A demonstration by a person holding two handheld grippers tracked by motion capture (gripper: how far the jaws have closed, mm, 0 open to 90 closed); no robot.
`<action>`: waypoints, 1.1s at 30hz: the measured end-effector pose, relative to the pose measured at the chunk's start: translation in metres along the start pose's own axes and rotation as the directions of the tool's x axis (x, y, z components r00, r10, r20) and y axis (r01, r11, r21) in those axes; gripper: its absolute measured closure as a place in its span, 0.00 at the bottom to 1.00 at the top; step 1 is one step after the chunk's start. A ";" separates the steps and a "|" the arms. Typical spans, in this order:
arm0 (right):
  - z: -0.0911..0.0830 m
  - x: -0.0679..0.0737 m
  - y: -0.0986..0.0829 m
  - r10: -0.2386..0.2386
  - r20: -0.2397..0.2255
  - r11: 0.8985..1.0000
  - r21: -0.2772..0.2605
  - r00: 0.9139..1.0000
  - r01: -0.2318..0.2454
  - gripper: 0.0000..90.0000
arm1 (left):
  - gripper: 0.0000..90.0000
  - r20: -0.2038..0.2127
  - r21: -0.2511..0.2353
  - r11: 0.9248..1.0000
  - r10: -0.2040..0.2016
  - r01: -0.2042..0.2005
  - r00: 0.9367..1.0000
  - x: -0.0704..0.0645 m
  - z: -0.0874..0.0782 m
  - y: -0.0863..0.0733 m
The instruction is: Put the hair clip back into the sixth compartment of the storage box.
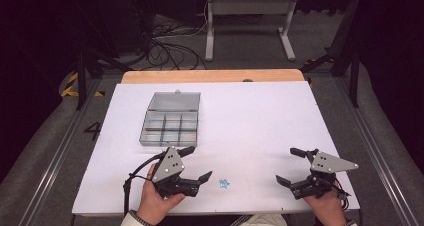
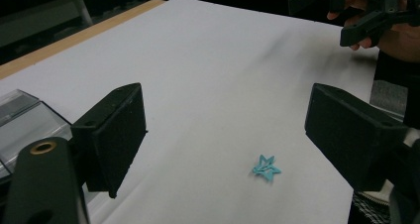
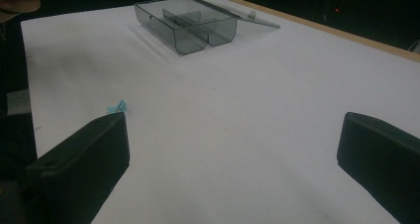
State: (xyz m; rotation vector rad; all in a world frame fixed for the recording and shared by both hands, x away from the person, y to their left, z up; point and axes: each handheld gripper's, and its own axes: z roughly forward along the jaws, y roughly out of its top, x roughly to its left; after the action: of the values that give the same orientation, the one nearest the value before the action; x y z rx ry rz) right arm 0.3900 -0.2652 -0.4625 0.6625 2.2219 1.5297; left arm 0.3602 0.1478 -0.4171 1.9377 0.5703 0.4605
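Two grippers are hovering low over the white table (image 1: 260, 111). At far left the clear compartment box (image 1: 170, 125) is sitting with its lid open. The left gripper (image 1: 196, 163) is spreading its jaws wide, empty, aimed at the small blue star clip (image 1: 224, 184) lying just beside it near the table's front edge. The right gripper (image 1: 290, 167) is gaping empty too, well apart. The clip is thin and flat, so closing jaws are likely to skid over it or flick it off the table.

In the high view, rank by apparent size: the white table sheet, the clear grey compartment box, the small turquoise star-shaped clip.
1. White table sheet, largest by far.
2. Clear grey compartment box, lid open.
3. Small turquoise star-shaped clip, tiny, beside the open left gripper.
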 end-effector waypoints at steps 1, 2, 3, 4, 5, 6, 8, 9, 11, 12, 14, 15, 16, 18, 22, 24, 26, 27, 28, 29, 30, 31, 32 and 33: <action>0.000 0.000 0.000 0.000 0.000 1.000 0.000 1.000 0.000 0.01 | 0.19 0.004 0.003 1.000 0.005 -0.005 1.000 0.000 0.001 0.001; 0.000 0.000 0.000 -0.001 0.000 1.000 0.000 1.000 0.001 0.01 | 0.19 0.006 0.004 1.000 0.004 -0.004 1.000 -0.001 0.003 0.001; 0.000 0.000 0.000 -0.001 0.000 1.000 0.000 1.000 0.001 0.01 | 0.19 0.009 0.005 1.000 0.008 -0.008 1.000 -0.002 0.004 0.001; 0.000 0.000 0.000 -0.001 -0.001 1.000 0.001 1.000 0.001 0.01 | 0.19 0.010 0.007 1.000 0.011 -0.011 1.000 -0.002 0.005 0.002; 0.000 0.000 0.000 -0.001 -0.002 1.000 0.000 1.000 0.001 0.01 | 0.19 0.012 0.007 1.000 0.012 -0.012 1.000 -0.003 0.006 0.002; 0.000 0.000 0.000 -0.001 -0.003 1.000 -0.001 1.000 0.001 0.01 | 0.19 0.012 0.007 1.000 0.015 -0.015 1.000 -0.003 0.006 0.002; 0.000 0.000 0.000 0.000 -0.003 1.000 -0.002 1.000 0.000 0.01 | 0.19 0.013 0.008 1.000 0.012 -0.013 1.000 -0.003 0.007 0.002; 0.000 0.000 0.000 0.000 -0.003 1.000 -0.001 1.000 0.000 0.01 | 0.19 0.014 0.007 1.000 0.010 -0.010 1.000 -0.004 0.007 0.002; 0.000 0.000 0.000 0.000 -0.003 1.000 -0.001 1.000 0.000 0.01 | 0.19 0.008 0.006 1.000 0.018 -0.018 1.000 -0.004 0.007 0.001; 0.000 0.000 0.000 0.000 -0.005 1.000 -0.003 1.000 0.000 0.01 | 0.19 0.001 0.005 1.000 0.026 -0.026 1.000 -0.004 0.007 0.001; 0.000 0.000 0.000 0.000 -0.006 1.000 -0.004 1.000 0.000 0.01 | 0.19 -0.001 0.007 0.999 0.034 -0.034 0.999 -0.005 0.008 0.001; -0.001 0.000 0.000 0.000 -0.006 1.000 -0.004 1.000 0.000 0.01 | 0.19 0.001 0.008 0.999 0.039 -0.039 0.999 -0.005 0.009 0.000; -0.001 0.000 0.000 -0.001 -0.004 1.000 -0.005 1.000 0.001 0.01 | 0.19 0.002 0.014 0.999 0.043 -0.043 0.999 -0.005 0.009 0.000; -0.001 0.000 0.000 0.000 -0.004 1.000 -0.004 1.000 0.000 0.01 | 0.20 0.024 0.018 1.000 0.025 -0.026 0.999 -0.004 0.012 0.000; -0.001 0.000 0.000 -0.001 -0.006 1.000 -0.006 1.000 0.001 0.01 | 0.23 0.067 0.058 0.998 -0.007 0.003 0.998 -0.004 0.019 0.000; -0.001 0.000 0.000 0.000 -0.008 1.000 -0.010 1.000 0.000 0.01 | 0.26 0.078 0.069 0.997 -0.022 0.017 0.997 -0.004 0.022 -0.001; -0.001 0.000 0.000 0.001 -0.010 1.000 -0.010 1.000 -0.001 0.01 | 0.28 0.098 0.082 0.996 -0.040 0.032 0.994 -0.001 0.025 -0.002; -0.001 0.000 0.000 0.001 -0.010 1.000 -0.010 1.000 -0.001 0.01 | 0.28 0.106 0.088 0.995 -0.046 0.036 0.993 -0.001 0.027 -0.002; -0.001 0.000 0.000 0.003 -0.014 1.000 -0.012 1.000 -0.003 0.01 | 0.28 0.113 0.094 0.995 -0.055 0.044 0.992 0.000 0.029 -0.002; -0.001 0.000 0.000 0.003 -0.015 1.000 -0.013 1.000 -0.004 0.01 | 0.29 0.120 0.100 0.994 -0.058 0.046 0.991 0.000 0.031 -0.002; -0.001 0.000 0.000 0.003 -0.015 1.000 -0.013 1.000 -0.004 0.01 | 0.29 0.121 0.108 0.993 -0.051 0.038 0.991 0.000 0.033 -0.003; -0.001 0.000 0.000 0.004 -0.016 1.000 -0.013 1.000 -0.004 0.01 | 0.30 0.121 0.115 0.993 -0.053 0.039 0.991 0.000 0.035 -0.003; -0.001 0.000 0.000 0.003 -0.017 1.000 -0.014 1.000 -0.003 0.01 | 0.30 0.123 0.120 0.992 -0.054 0.039 0.991 -0.001 0.037 -0.003; -0.001 0.000 0.000 0.003 -0.017 1.000 -0.014 1.000 -0.003 0.01 | 0.30 0.121 0.124 0.992 -0.051 0.036 0.991 -0.001 0.039 -0.004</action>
State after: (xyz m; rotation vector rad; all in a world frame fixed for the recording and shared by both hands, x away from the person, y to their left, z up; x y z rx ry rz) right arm 0.3895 -0.2663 -0.4622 0.6520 2.2215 1.5561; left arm 0.3806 0.1200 -0.4366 2.0496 0.5695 0.2807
